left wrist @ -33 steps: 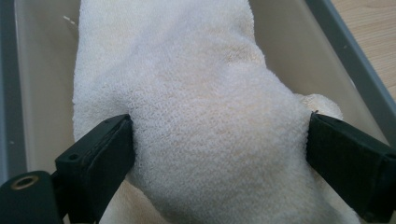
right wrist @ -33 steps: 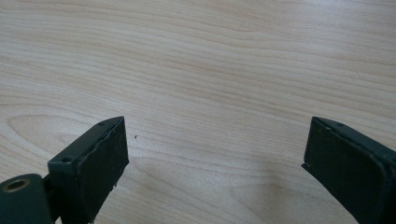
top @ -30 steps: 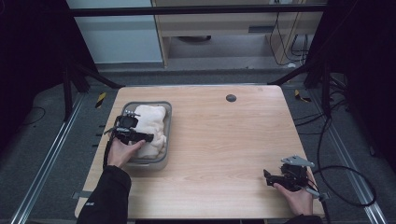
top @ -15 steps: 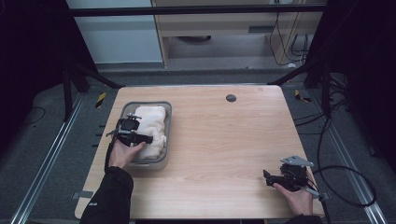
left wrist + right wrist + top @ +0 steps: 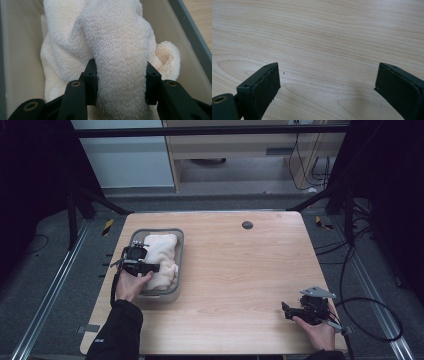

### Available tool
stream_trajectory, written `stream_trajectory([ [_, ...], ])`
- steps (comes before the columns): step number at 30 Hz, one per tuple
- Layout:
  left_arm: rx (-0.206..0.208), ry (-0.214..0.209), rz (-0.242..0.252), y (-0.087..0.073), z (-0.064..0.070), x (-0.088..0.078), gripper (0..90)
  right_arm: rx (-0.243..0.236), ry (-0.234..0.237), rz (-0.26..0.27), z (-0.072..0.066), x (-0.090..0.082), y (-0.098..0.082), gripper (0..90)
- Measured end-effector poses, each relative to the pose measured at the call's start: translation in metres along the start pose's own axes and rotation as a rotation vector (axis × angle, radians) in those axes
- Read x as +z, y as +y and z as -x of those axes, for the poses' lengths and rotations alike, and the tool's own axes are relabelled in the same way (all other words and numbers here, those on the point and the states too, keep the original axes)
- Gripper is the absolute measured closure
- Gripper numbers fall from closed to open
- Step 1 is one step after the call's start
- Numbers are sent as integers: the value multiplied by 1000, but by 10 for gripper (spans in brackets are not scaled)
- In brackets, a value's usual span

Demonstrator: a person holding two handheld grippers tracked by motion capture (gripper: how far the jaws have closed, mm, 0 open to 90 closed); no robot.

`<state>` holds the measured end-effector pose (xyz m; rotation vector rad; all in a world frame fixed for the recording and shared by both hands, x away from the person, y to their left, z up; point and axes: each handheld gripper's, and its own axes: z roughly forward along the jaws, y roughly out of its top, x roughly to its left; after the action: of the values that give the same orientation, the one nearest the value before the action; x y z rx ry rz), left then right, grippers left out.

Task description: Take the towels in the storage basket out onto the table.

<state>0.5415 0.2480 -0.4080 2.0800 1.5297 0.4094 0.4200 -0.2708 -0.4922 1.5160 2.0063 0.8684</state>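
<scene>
High view: left hand-held gripper (image 5: 154, 268) pinching towel (image 5: 117, 65) in tray (image 5: 181, 251); right hand-held gripper (image 5: 327, 87) spread; no writing legible.

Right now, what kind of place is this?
Probably a lab test rig: a bare wooden table in a dark metal frame, cables on the floor, a towel in a bin.

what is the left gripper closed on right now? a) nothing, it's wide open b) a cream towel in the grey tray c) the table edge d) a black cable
b: in the left gripper view the left gripper has both jaws pressed against a fold of the cream towel, which lies in the grey tray.
</scene>
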Motion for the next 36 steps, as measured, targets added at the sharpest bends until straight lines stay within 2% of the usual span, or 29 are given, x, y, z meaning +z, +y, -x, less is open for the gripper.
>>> stream_trajectory([
  [4, 2, 0, 36, 0, -2, -11, 573, 1, 1, -2, -1, 0, 0, 58],
  [9, -12, -19, 111, 4, -4, -36, 578, -3, 1, -4, 0, 0, 0, 57],
  [14, 6, -33, 168, 8, -2, -58, 578, -2, 0, -3, 0, 0, 0, 58],
  [36, 25, -53, 304, 24, 1, -116, 579, -3, 0, -4, 0, 0, 0, 58],
])
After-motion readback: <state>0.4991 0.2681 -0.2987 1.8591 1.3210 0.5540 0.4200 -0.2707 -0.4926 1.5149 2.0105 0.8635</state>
